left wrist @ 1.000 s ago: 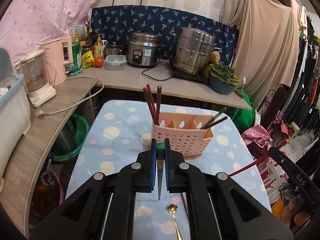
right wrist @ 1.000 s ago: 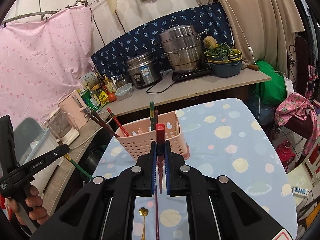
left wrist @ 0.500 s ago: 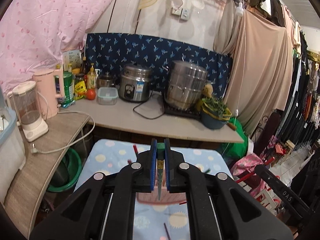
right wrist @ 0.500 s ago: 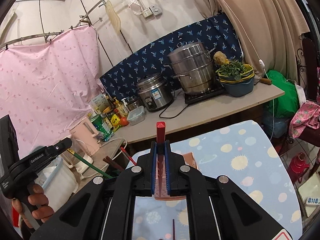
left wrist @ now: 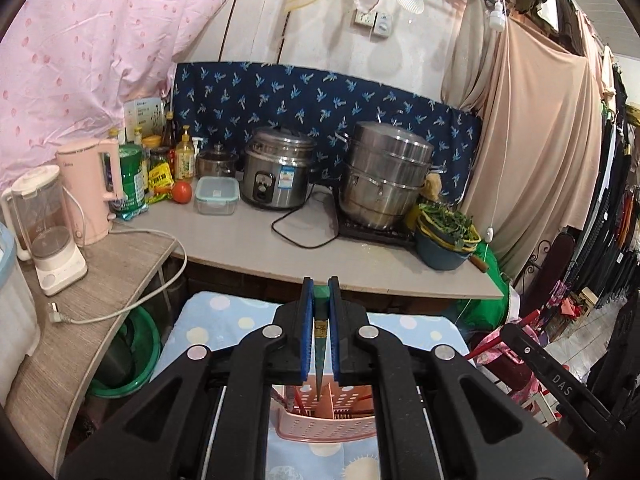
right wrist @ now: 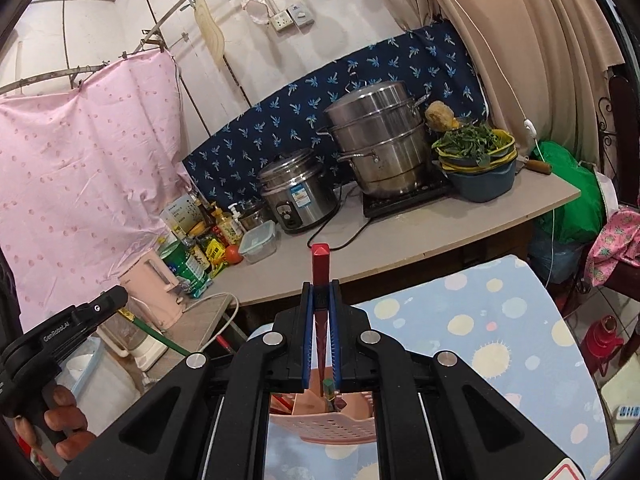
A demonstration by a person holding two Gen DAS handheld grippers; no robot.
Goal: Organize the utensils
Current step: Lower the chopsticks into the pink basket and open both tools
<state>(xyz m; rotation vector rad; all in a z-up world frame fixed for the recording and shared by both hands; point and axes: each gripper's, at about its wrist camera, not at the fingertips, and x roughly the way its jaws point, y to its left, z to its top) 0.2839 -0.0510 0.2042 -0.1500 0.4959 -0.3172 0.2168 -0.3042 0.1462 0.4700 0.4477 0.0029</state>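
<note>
Left jaws clamped on green chopstick (left wrist: 320,344), right on red chopstick (right wrist: 320,276), both lifted since before, pink basket (left wrist: 326,426) now at bottom centre.

1. A green chopstick (left wrist: 319,328) is seen between blue pads (left wrist: 306,332) on the black left gripper (left wrist: 319,296).
2. A red chopstick (right wrist: 320,268) is seen in the black right gripper (right wrist: 320,304).
3. The utensil holder (left wrist: 320,426) is coloured pink.
4. The tablecloth (right wrist: 500,320) is patterned light blue with pale dots.
5. A navy leaf-printed cloth (left wrist: 320,92) and a pink spotted sheet (left wrist: 92,40) are shown behind.
</note>
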